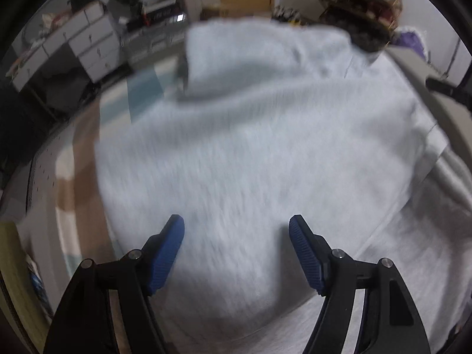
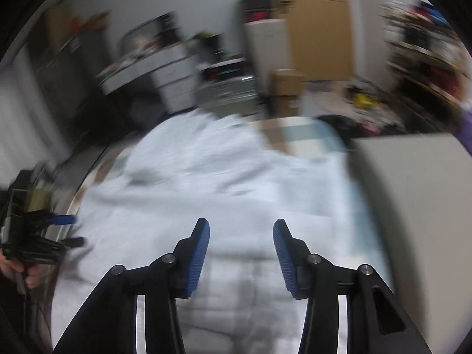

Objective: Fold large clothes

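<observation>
A large light grey garment (image 1: 250,135) lies spread on a bed, partly folded, with a doubled-over part at its far end. My left gripper (image 1: 236,224) hovers just above its near part, open and empty, blue pads wide apart. In the right wrist view the same garment (image 2: 212,177) fills the middle. My right gripper (image 2: 241,228) is open and empty above it. The left gripper (image 2: 63,230) also shows at the left edge of that view, held in a hand. Both views are blurred by motion.
The striped bedcover (image 1: 85,153) shows left of the garment. A grey box-like block (image 2: 413,194) stands to the right on the bed. White drawers (image 1: 91,44), a wooden door (image 2: 318,26) and cluttered shelves (image 1: 362,3) stand beyond the bed.
</observation>
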